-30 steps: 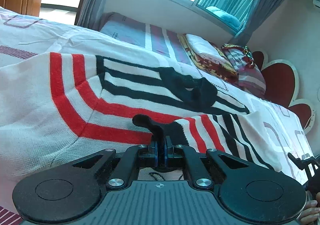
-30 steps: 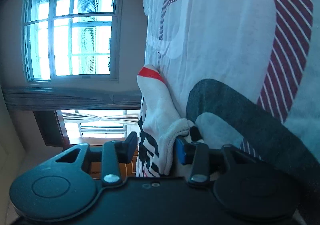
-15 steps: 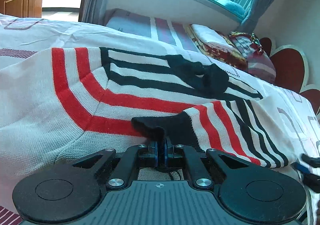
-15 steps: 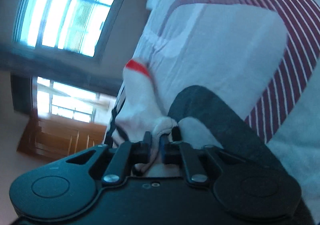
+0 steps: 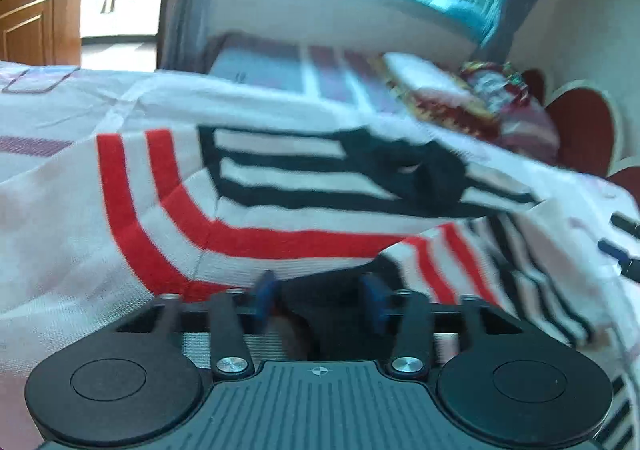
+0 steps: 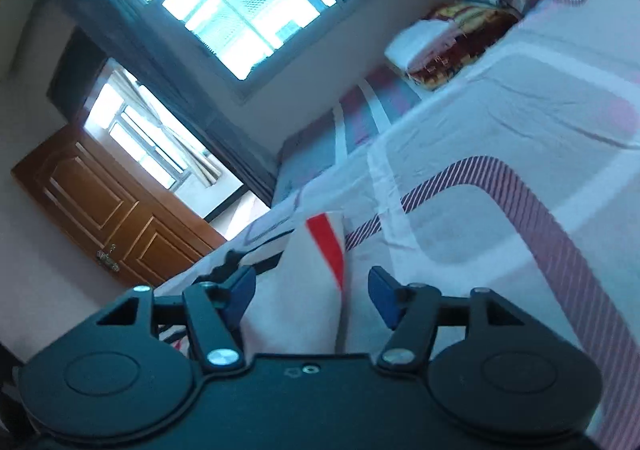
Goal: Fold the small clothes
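A white knit sweater [image 5: 132, 258] with red and black stripes lies spread on the bed. In the left wrist view its folded-over sleeve with a black cuff [image 5: 320, 290] sits between the blue pads [image 5: 266, 292] of my left gripper [image 5: 319, 298]. The jaws are opening and stand apart from the cloth. In the right wrist view a white fold with a red stripe [image 6: 320, 270] lies between the pads of my right gripper [image 6: 311, 292]. Those jaws are opening too and do not press on it. The right gripper's fingers [image 5: 624, 246] show at the right edge of the left wrist view.
The bed sheet [image 6: 520, 122] is white with purple striped shapes. Folded blankets and pillows [image 5: 460, 102] pile up by the red headboard [image 5: 580, 126]. A window [image 6: 240, 2] and a wooden door [image 6: 112, 210] lie beyond the bed.
My left gripper was shut on the black cuff and has now parted its jaws. My right gripper rolled, lifted and opened off the white fold it pinched.
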The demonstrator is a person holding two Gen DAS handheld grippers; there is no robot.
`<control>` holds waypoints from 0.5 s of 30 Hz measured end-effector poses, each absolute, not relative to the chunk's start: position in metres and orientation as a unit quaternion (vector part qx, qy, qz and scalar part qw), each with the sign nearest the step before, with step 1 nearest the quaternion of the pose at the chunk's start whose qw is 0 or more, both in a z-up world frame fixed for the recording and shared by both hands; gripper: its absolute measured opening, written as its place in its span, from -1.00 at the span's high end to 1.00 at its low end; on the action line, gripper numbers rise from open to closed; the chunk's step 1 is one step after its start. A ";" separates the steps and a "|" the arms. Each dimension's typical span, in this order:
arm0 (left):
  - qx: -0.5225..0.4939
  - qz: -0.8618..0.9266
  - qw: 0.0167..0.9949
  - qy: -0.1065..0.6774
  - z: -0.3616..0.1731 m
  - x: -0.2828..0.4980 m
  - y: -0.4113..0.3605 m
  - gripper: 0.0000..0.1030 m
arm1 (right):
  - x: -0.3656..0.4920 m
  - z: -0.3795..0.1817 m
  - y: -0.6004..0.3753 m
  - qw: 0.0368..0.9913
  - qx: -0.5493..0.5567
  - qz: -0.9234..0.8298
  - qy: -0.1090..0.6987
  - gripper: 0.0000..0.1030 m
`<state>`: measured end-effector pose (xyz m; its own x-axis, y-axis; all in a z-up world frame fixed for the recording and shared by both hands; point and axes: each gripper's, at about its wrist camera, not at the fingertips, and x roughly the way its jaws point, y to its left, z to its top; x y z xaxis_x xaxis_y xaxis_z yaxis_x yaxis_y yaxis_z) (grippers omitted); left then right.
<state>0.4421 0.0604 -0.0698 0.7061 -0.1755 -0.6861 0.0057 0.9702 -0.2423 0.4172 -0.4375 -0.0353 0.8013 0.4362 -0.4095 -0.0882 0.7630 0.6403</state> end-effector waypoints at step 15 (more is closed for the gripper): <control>-0.136 -0.067 0.921 0.358 -0.078 0.438 0.068 0.82 | 0.467 -0.065 -0.419 0.879 0.276 0.184 0.342 0.65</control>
<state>0.4377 0.0684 -0.0785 0.7344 -0.2203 -0.6419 0.0249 0.9540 -0.2989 0.4675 -0.4187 -0.0651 0.6990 0.5119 -0.4994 -0.1341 0.7798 0.6115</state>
